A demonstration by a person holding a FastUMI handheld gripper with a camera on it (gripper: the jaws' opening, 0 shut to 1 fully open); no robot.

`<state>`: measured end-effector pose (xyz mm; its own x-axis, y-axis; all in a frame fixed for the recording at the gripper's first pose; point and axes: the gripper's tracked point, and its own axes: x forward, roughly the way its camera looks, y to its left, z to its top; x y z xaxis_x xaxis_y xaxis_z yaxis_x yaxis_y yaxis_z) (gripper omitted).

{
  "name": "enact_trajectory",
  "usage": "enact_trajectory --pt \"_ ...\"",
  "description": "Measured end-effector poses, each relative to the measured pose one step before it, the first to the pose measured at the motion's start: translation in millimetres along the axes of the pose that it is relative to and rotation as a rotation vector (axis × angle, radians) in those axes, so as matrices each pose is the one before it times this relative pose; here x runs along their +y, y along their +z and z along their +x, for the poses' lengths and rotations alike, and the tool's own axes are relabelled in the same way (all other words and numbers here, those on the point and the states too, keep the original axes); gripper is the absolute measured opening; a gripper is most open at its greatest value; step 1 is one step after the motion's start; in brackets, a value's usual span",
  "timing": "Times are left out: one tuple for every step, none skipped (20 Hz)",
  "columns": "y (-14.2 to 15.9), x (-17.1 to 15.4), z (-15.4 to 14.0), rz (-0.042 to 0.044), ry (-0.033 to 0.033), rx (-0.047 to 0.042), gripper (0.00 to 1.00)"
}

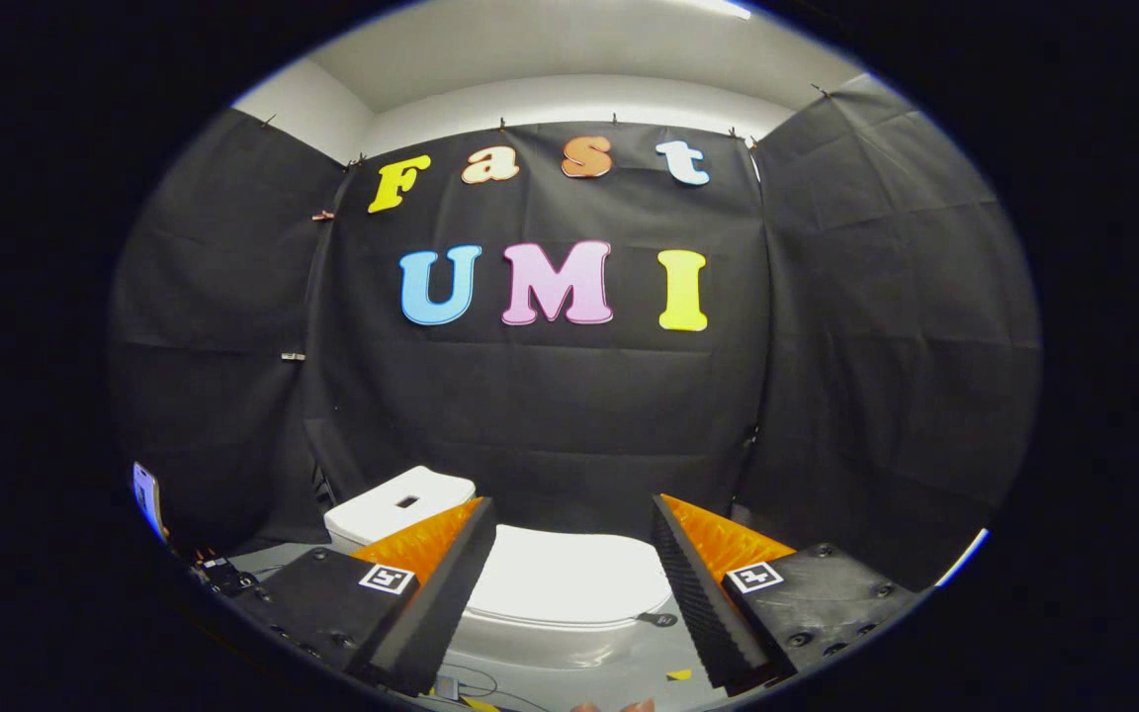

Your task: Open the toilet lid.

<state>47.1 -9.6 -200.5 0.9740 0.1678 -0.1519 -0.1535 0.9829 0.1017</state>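
Observation:
A white toilet stands on the floor ahead of and below me, its lid (569,578) lying flat and closed over the bowl. The white tank (399,504) rises behind it, past the left finger. My gripper (571,512) is open, its two orange-and-black fingers spread wide with nothing between them. The lid shows through the gap between the fingers, well beyond their tips. The left finger (441,583) covers part of the toilet's left side.
Black cloth walls close in the booth behind and on both sides of the toilet. A small device with cables (219,574) lies on the grey floor at the left. A round black mark (658,620) and yellow-black tape (678,675) sit on the floor near the bowl.

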Motion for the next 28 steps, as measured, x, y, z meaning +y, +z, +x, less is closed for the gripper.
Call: enact_trajectory --pt "-12.36 -4.10 4.13 0.02048 0.00973 0.01768 0.98" --pt "-11.39 -3.81 3.47 0.01766 0.01411 0.01664 0.98" --pt "-10.07 -5.37 4.48 0.01745 0.01160 0.01556 0.99" --pt "-9.63 -4.08 4.89 0.01990 0.01731 0.01142 0.99" --pt "-8.25 -5.75 6.88 0.02188 0.01240 0.01280 0.99" --pt "-9.50 -7.05 5.33 0.02051 0.01218 0.01852 0.99" --pt "-8.01 -6.73 6.43 0.02006 0.01063 0.01384 0.99" --pt "-5.91 -8.30 5.79 0.02352 0.00606 0.01122 0.99" --pt "-6.11 -8.53 7.04 0.02601 0.00506 0.01014 0.99" --pt "-6.14 -8.94 6.93 0.02863 0.00180 0.01532 0.99" --pt "-6.63 -8.33 6.61 0.03125 0.00139 0.01806 0.99" --pt "-6.66 -9.62 6.15 0.02906 -0.00245 0.01585 0.99" --pt "-6.33 -10.44 6.74 0.02376 -0.00509 0.01654 0.99" --pt "-6.34 -10.09 7.38 0.02313 -0.00402 0.01846 0.99" --pt "-5.88 -10.81 7.39 0.02464 -0.00499 0.01910 0.99" --pt "-5.15 -11.19 6.60 0.02830 -0.00640 0.01591 0.99" --pt "-3.48 -12.95 6.89 0.02994 -0.01108 0.00716 0.99" --pt "-6.45 -13.52 9.04 0.03084 -0.00906 0.02493 0.99" --pt "-7.89 -13.33 7.22 0.03215 -0.01358 0.02634 0.99" --pt "-6.41 -15.45 8.44 0.03375 -0.01347 0.02212 0.99" --pt "-6.08 -11.49 8.08 0.03623 -0.00269 0.02440 0.99" --pt "-3.59 -10.73 7.73 0.03782 -0.00359 0.01913 0.99" --pt "-2.10 -14.46 10.35 0.03339 -0.00914 0.01625 0.99" --pt "-4.60 -15.00 11.92 0.01617 -0.01524 0.01965 0.99" --pt "-2.65 -11.70 9.37 0.01086 -0.01277 0.01668 0.99" --pt "-0.63 -12.26 10.15 0.01487 -0.00832 0.01443 0.99" --pt "-0.24 -10.98 9.31 0.02381 -0.00268 0.01471 0.99" --pt "0.56 -12.98 6.35 0.02763 -0.00494 0.01318 0.99"
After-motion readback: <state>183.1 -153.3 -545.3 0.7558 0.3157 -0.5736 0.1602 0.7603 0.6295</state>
